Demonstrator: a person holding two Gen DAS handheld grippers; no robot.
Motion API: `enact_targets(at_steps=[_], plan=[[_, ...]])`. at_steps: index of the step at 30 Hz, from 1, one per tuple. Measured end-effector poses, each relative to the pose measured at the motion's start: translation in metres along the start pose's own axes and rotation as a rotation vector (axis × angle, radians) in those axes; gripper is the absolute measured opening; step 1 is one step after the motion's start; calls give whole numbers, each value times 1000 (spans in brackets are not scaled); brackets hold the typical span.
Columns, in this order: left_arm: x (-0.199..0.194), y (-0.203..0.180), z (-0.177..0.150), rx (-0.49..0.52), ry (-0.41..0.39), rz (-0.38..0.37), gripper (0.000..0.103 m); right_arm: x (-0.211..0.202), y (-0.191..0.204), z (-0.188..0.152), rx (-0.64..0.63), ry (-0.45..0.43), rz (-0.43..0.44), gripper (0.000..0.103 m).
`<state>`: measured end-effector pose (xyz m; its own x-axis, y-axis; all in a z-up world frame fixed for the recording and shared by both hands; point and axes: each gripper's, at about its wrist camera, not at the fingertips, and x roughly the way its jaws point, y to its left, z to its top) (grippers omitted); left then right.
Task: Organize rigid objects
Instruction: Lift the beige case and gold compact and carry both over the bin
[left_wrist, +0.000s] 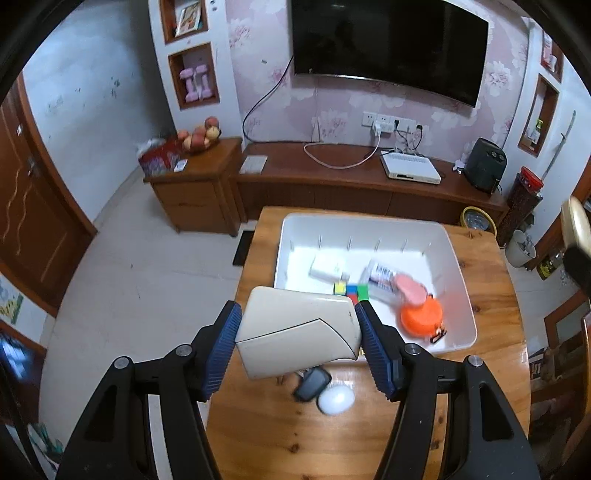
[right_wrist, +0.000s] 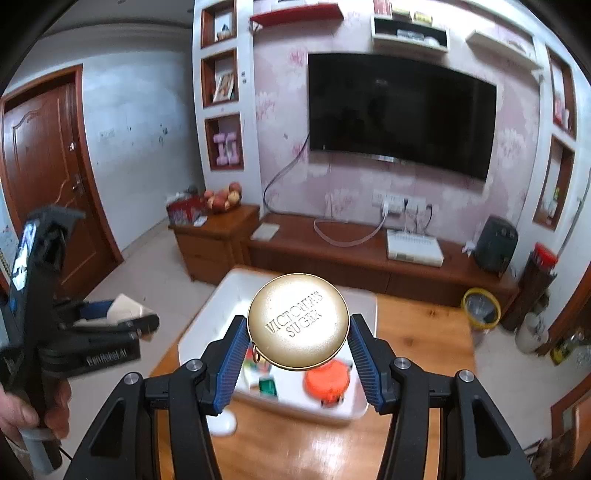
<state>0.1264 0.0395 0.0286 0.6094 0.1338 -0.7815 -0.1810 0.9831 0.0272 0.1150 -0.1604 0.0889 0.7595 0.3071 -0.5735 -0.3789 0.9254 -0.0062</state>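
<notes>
My left gripper (left_wrist: 297, 334) is shut on a cream rectangular case (left_wrist: 295, 332) and holds it above the table, near the front left corner of the white bin (left_wrist: 458, 266). My right gripper (right_wrist: 298, 341) is shut on a round gold tin (right_wrist: 298, 320) marked "VICTORIA'S SUGER", held above the white bin (right_wrist: 207, 317). The bin holds a white box (left_wrist: 327, 267), a colour cube (left_wrist: 352, 290), a barcoded packet (left_wrist: 382, 278), a pink item (left_wrist: 408, 290) and an orange round object (left_wrist: 421, 315). The left gripper also shows at the left of the right wrist view (right_wrist: 122, 317).
A black key fob (left_wrist: 312, 382) and a white oval object (left_wrist: 336, 400) lie on the wooden table (left_wrist: 491, 369) in front of the bin. Beyond stand a TV cabinet (left_wrist: 332, 177), a wall TV (left_wrist: 388, 44) and a yellow waste bin (right_wrist: 480, 308).
</notes>
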Motion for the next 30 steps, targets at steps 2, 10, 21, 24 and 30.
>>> enact_targets(at_steps=[2,10,21,24,30], plan=[[2,-3,11,13,-3,1,67,2,0,19,-7,-10,-12,55],[47,-19,47,43,60,-4,67,47,-12,63,1,32,-84,55],[152,-46,32,140,236,37,67,158,-24,25,19,259,-128,55],[172,-47,24,150,271,49,67,185,-23,3,24,328,-118,55],[198,-44,12,184,308,70,67,227,-12,-37,0,465,-91,55]])
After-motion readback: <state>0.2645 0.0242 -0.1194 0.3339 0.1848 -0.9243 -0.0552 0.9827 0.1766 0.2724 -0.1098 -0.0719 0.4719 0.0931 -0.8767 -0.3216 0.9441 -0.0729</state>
